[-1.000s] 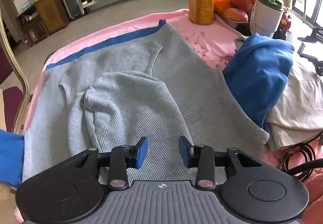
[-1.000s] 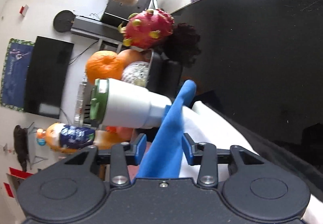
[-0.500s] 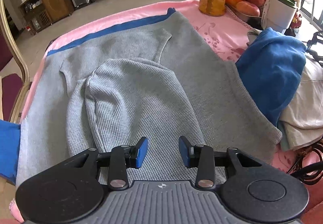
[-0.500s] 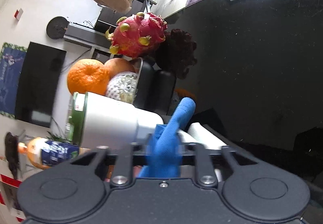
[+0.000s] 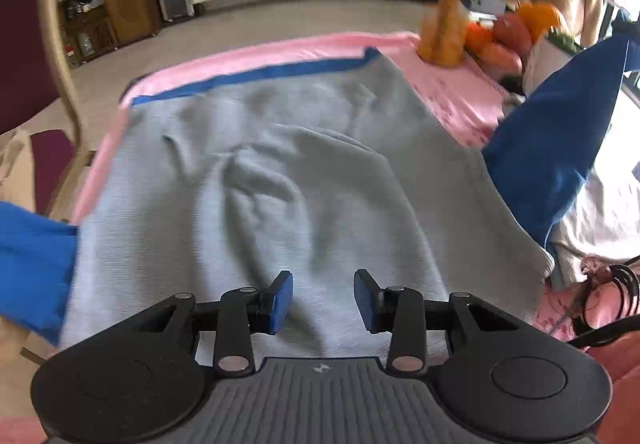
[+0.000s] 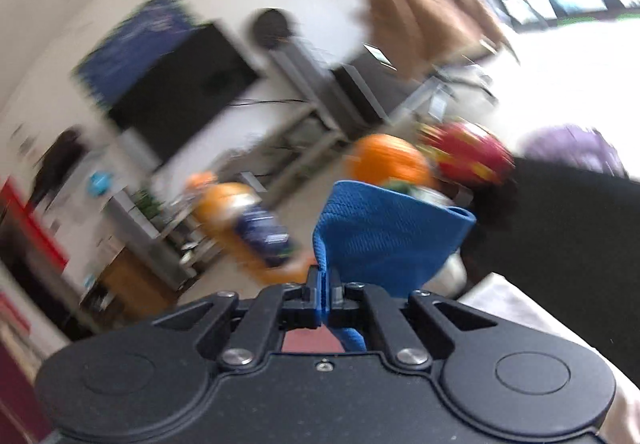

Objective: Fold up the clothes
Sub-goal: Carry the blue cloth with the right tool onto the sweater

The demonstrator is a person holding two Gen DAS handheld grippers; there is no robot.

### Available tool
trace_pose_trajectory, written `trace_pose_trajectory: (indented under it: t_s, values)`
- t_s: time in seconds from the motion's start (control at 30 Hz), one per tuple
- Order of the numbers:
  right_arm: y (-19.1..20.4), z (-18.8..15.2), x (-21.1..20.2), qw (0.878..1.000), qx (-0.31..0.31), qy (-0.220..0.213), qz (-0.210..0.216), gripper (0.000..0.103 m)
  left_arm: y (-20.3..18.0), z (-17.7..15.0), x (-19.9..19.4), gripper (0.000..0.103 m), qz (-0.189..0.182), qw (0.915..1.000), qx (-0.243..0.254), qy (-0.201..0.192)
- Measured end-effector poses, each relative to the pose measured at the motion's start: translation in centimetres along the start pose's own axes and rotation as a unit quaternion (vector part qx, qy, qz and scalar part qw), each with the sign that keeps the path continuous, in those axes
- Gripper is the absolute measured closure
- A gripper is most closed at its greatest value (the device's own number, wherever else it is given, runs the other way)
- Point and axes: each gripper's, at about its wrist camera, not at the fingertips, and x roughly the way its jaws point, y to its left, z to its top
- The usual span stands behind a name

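Observation:
A grey knit sweater point(image 5: 304, 180) lies spread on the pink-covered table, one sleeve folded over its body. My left gripper point(image 5: 323, 302) hovers open over its near hem, nothing between the blue pads. At the right, a blue garment point(image 5: 560, 124) is pulled up into a peak above a white garment point(image 5: 600, 216). In the right wrist view my right gripper point(image 6: 325, 298) is shut on a fold of that blue garment point(image 6: 384, 240), which fans out above the jaws.
An orange drink bottle point(image 5: 446, 16) and a fruit bowl point(image 5: 508, 40) stand at the table's far right corner. A wooden chair point(image 5: 60, 56) is at the left, with blue cloth point(image 5: 32, 264) beside it. Black cables point(image 5: 612, 296) lie at the near right.
My right gripper has shut on the blue garment and swung upward, lifting the cloth into a peak. The left gripper has drifted slightly back and stays open.

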Motion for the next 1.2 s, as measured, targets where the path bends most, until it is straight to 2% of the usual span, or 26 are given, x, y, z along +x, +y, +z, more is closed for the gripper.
trace_pose_trajectory:
  t_s: [0.13,0.3,0.4,0.47,0.5,0.57,0.6,0.67,0.73,0.93,1.0,1.1,1.13,1.17,1.2]
  values:
    - [8.5,-2.9,-3.7,0.996,-0.082,-0.006,0.025,0.101,4.5,-1.3,-1.5,0.065,0.008,0.9992,-0.035,-0.018]
    - [17.1,-9.5,-4.6,0.988,-0.141,0.025,0.050,0.101,10.5,-3.0,-2.9,0.065,0.020,0.9949,-0.092,-0.035]
    - [20.8,-14.6,-3.2,0.986,-0.140,0.071,0.057,0.101,13.8,-4.2,-3.1,0.065,0.030,0.9896,-0.134,-0.042]
    - [22.7,-18.5,-1.7,0.981,-0.153,0.109,0.053,0.095,15.5,-5.3,-2.2,0.066,0.038,0.9834,-0.172,-0.044]
    - [23.5,-20.5,-0.9,0.975,-0.164,0.141,0.058,0.095,16.2,-5.7,-1.6,0.066,0.038,0.9812,-0.185,-0.037]
    - [24.4,-23.4,-0.1,0.955,-0.186,0.216,0.088,0.087,17.4,-6.3,-0.5,0.068,0.031,0.9760,-0.215,-0.019]
    - [24.5,-24.1,-0.2,0.944,-0.199,0.241,0.103,0.086,18.0,-6.4,-0.1,0.068,0.022,0.9726,-0.231,-0.010]
    - [24.3,-24.4,-0.6,0.927,-0.220,0.274,0.128,0.077,18.4,-6.2,-0.1,0.067,0.012,0.9698,-0.243,-0.013]
    - [23.2,-23.0,-1.2,0.921,-0.221,0.288,0.144,0.071,17.9,-6.1,-0.1,0.066,0.021,0.9725,-0.231,-0.016]
    - [16.4,-16.6,-2.4,0.930,-0.179,0.295,0.126,0.063,16.4,-6.0,1.0,0.064,0.017,0.9801,-0.197,-0.005]
    - [13.3,-15.2,-1.8,0.933,-0.165,0.300,0.108,0.062,16.0,-5.7,1.5,0.064,-0.003,0.9797,-0.201,0.003]
    - [8.6,-14.5,-0.1,0.935,-0.128,0.316,0.097,0.063,15.1,-4.5,2.3,0.064,-0.068,0.9710,-0.229,0.014]
    - [7.2,-14.6,0.5,0.935,-0.109,0.322,0.098,0.067,14.7,-3.9,2.6,0.064,-0.086,0.9669,-0.240,0.016]
    - [5.9,-14.9,1.2,0.936,-0.087,0.325,0.099,0.075,14.3,-3.2,3.2,0.064,-0.089,0.9642,-0.249,0.016]
    - [4.6,-15.1,1.8,0.937,-0.066,0.328,0.100,0.077,14.0,-2.5,3.8,0.064,-0.091,0.9616,-0.259,0.015]
